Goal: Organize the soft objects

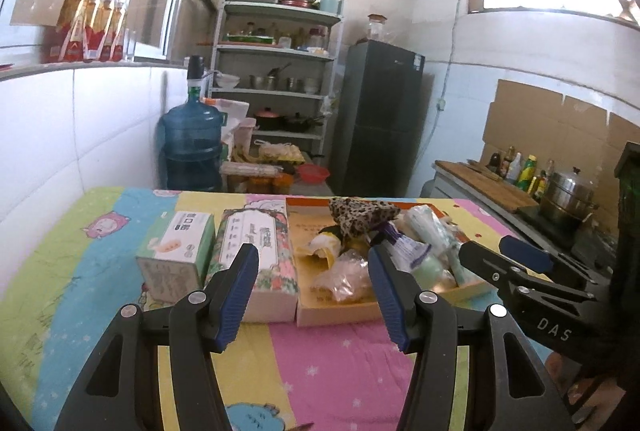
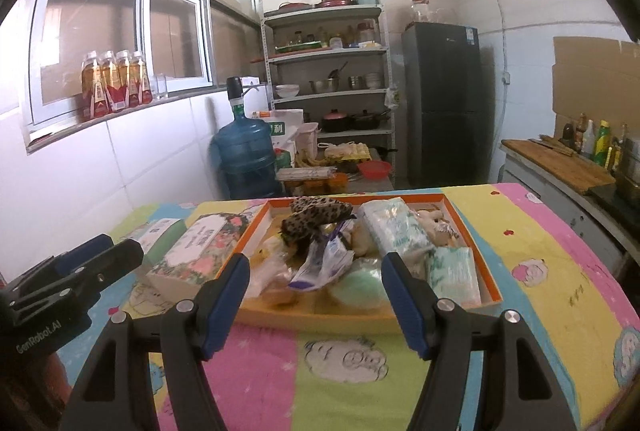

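An orange-rimmed shallow box (image 1: 340,313) (image 2: 490,281) on the colourful tablecloth holds a pile of soft things: a leopard-print cloth (image 1: 360,217) (image 2: 316,217), tissue packs (image 2: 396,227), a pale green sponge (image 2: 360,289) and plastic bags (image 1: 346,277). A floral tissue box (image 1: 260,243) (image 2: 200,251) and a green-and-white box (image 1: 180,251) stand left of it. My left gripper (image 1: 314,295) is open and empty, just short of the boxes. My right gripper (image 2: 316,305) is open and empty in front of the orange box.
The table (image 2: 540,251) meets a white tiled wall on the left. Behind it stand a blue water jug (image 1: 192,147), a shelf rack (image 1: 276,71) and a dark fridge (image 1: 380,119). A counter with bottles and a steel pot (image 1: 566,197) runs along the right.
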